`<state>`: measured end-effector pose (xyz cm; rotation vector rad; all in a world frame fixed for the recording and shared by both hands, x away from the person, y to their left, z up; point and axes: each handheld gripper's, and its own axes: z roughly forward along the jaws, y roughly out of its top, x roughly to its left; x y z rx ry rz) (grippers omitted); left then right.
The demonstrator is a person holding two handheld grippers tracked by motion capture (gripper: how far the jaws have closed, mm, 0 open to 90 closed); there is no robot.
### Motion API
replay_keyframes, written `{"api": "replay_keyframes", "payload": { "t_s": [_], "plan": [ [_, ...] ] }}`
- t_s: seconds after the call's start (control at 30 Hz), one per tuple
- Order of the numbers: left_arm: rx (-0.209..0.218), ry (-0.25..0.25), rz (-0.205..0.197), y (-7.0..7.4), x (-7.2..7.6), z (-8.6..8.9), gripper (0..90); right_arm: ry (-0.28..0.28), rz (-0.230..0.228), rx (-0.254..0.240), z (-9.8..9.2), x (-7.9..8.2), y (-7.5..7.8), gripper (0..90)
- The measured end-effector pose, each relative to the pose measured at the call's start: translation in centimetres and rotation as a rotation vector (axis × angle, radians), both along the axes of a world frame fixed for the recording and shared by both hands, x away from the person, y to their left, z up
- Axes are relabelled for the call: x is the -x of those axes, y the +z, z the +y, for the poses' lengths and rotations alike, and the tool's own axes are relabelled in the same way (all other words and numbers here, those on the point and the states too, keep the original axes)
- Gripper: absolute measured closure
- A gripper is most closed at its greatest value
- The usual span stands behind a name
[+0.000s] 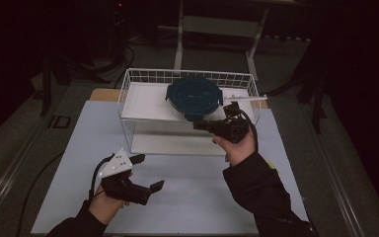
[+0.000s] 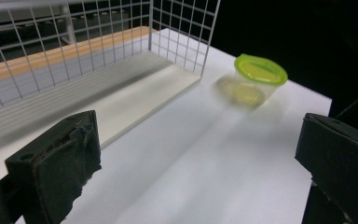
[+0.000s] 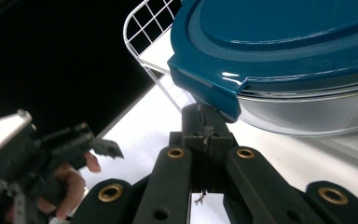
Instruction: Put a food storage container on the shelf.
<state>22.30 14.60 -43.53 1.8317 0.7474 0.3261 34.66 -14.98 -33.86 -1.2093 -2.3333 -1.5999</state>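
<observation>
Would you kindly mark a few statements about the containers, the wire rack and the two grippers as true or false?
1. The blue-lidded container sits on the upper shelf of the wire rack. True.
2. The right gripper has its fingers spread wide apart. False: they are shut together, right below the lid's tab.
3. The left gripper is open, with nothing between its fingers. True.
4. The green-lidded container stands inside the wire rack. False: it stands on the white tabletop, outside the rack.
5. The container on the rack has a red lid. False: the lid is dark blue.
</observation>
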Motion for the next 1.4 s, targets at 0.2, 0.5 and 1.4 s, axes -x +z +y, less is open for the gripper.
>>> {"api": "replay_keyframes", "payload": {
  "t_s": [0.2, 0.5, 1.4],
  "plan": [
    [0.011, 0.004, 0.033, -1.6, 0.3, 0.0, 0.0, -0.016, -0.002, 0.007, 0.0, -0.6, 0.0, 89.9],
    [-0.007, 0.009, 0.028, -2.5, 0.3, -0.2, 0.0, -0.044, -0.007, 0.01, -0.1, -1.8, 0.2, 89.9],
    [0.009, -0.038, 0.02, -2.3, 0.7, -0.1, 0.0, -0.006, -0.048, 0.034, -0.1, -0.7, 0.1, 83.1]
  ]
}}
